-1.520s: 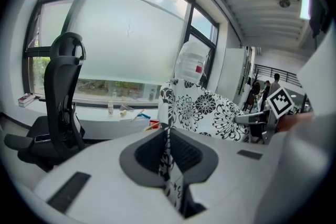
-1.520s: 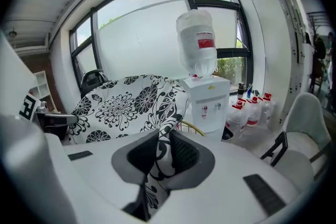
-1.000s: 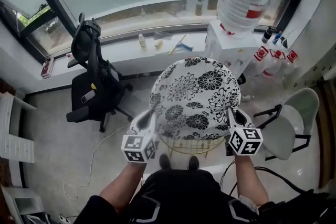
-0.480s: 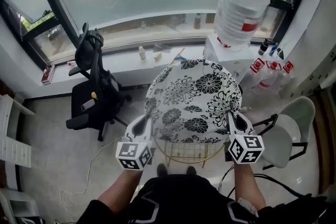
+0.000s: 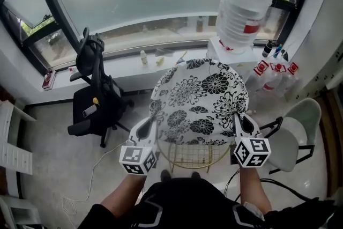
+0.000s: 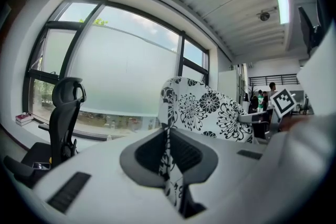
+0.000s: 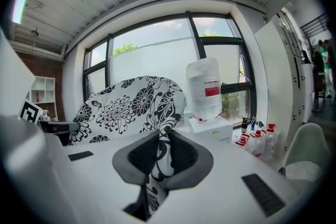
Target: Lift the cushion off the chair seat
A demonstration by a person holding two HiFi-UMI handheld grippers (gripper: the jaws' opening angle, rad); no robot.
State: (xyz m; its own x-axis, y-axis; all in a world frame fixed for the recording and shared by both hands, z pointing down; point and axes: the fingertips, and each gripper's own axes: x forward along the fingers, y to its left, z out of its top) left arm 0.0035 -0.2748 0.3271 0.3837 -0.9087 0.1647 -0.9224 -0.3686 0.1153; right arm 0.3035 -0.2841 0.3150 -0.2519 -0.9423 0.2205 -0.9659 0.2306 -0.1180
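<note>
head view looks steeply down on a round white cushion with a black flower print (image 5: 198,99), held up in the air between two hand-held tongs. the left tongs (image 5: 152,125) pinch its left rim and the right tongs (image 5: 239,118) pinch its right rim. each gripper view shows the printed cloth squeezed flat inside its tongs. below the cushion's near edge sits the round gold wire chair seat (image 5: 192,155). the cushion seems to be clear of it, though the gap is hard to judge from above. to do the lift well, i judge both hands should rise together and level. the pinches should be firm so the thin rim does not slide out, and the cushion should be steered clear of the large clear water bottle (image 5: 245,5) beyond.
</note>
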